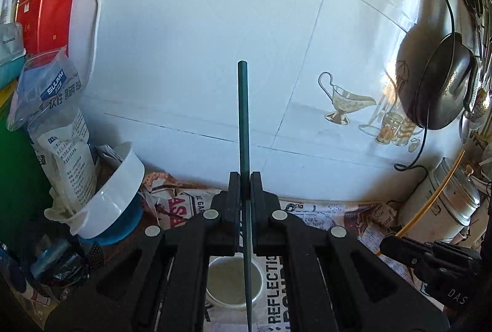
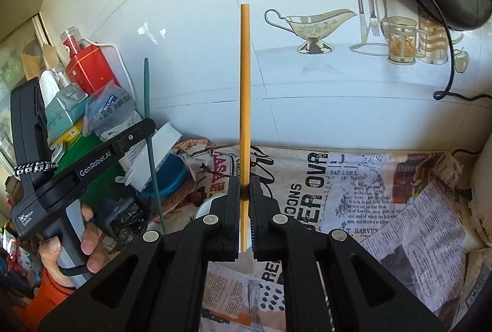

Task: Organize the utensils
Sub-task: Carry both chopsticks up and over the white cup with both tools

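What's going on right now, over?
Left gripper shut on green chopstick. Right gripper shut on yellow chopstick. Nothing blocking.

Your left claw (image 1: 245,178) is clamped on a dark green chopstick (image 1: 243,116) that stands upright against the white tiled wall (image 1: 200,39). Below it, a white cup (image 1: 233,282) sits on the newspaper-covered table (image 1: 323,215). Your right claw (image 1: 384,246) grips a yellow chopstick (image 1: 430,199) at lower right.

Both fisheye views sit just behind their own black gripper fingers and look forward and somewhat down at a white tiled wall (image 1: 196,49) above a newspaper-covered counter (image 2: 353,193). The left view sits farther left, close to the wall. Both share the red tin box (image 1: 46,15), at upper left in the left view, and the gravy-boat tile decal (image 2: 310,24).
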A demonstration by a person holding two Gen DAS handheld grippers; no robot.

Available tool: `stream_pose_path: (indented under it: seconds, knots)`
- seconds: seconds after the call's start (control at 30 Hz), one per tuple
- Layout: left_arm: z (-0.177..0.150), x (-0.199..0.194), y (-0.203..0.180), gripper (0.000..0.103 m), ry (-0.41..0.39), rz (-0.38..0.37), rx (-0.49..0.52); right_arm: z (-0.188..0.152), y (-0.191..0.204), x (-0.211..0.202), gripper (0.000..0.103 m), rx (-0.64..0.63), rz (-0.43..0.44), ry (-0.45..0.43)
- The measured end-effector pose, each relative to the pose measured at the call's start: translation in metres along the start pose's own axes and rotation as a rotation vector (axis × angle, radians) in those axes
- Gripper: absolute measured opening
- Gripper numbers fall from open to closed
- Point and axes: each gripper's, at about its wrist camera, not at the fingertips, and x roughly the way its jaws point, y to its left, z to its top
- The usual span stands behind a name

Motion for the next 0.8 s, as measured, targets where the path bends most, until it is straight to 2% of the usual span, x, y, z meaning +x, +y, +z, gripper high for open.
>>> stream_pose_path:
  seconds: [0.33,0.63,0.8]
  knots:
    - [-0.005,0.048,0.018,0.004,-0.003,0.024,0.0,0.013,0.021,0.05,0.005,-0.028,0.016,0.047]
    - [-0.04,0.094,0.026,0.004,0.045,0.069,0.035,-0.002,0.024,0.099,0.005,-0.023,0.006,0.156]
    - [-0.06,0.101,0.028,0.004,0.096,0.067,0.03,-0.016,0.021,0.115,0.005,-0.013,-0.002,0.215]
